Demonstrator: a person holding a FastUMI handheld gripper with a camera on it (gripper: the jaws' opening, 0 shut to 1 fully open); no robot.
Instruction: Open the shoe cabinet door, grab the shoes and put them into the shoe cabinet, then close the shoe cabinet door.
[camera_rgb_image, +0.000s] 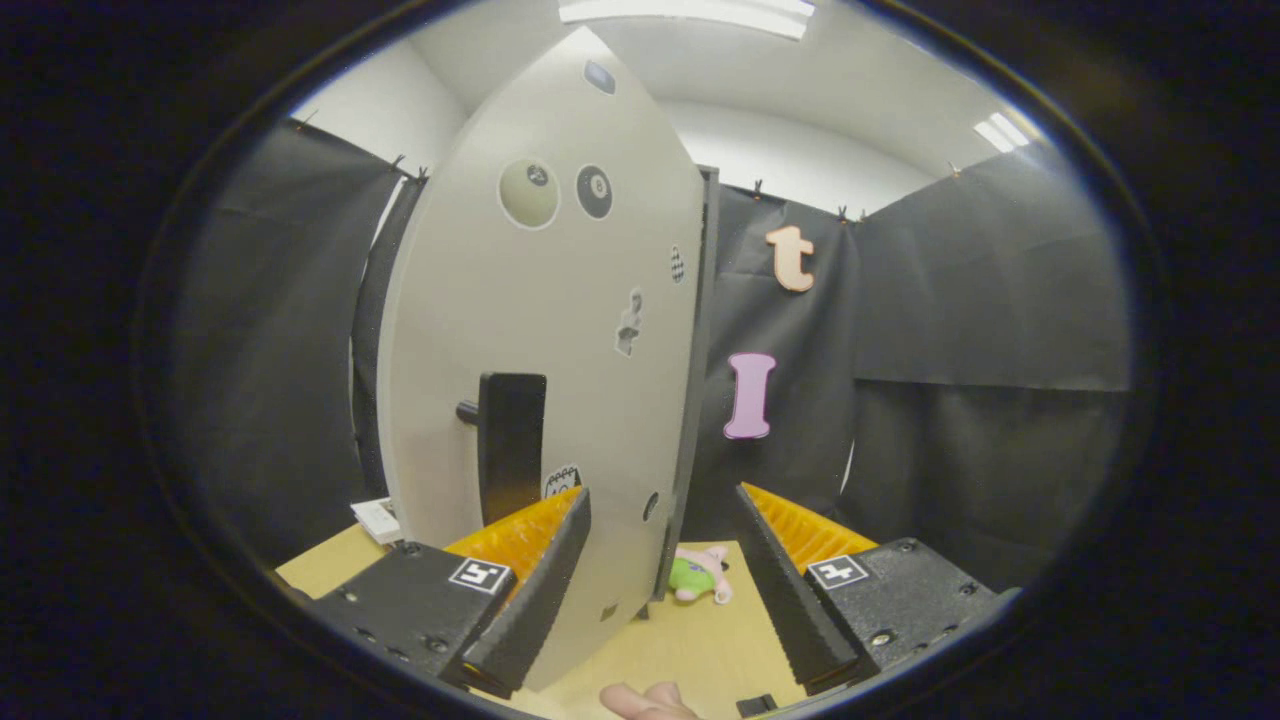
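The shoe cabinet door (560, 330), a pale grey panel with several small stickers, stands upright close in front of me and fills the space ahead of my left finger. Its black handle (510, 440) sticks out just above and beyond that left fingertip (560, 530). The door's right edge meets a dark cabinet side (708, 350). I cannot tell whether the door is swung open or shut. My gripper (662, 500) is open, its fingers wide apart, and the lower part of the door lies between them without either finger pressing on it.
A small green and pink toy (698, 578) lies on the light wooden table (690, 650) between my fingers, by the door's foot. A white flat object (378, 520) lies on the table left of the door. A person's fingertip (645, 702) shows close under me.
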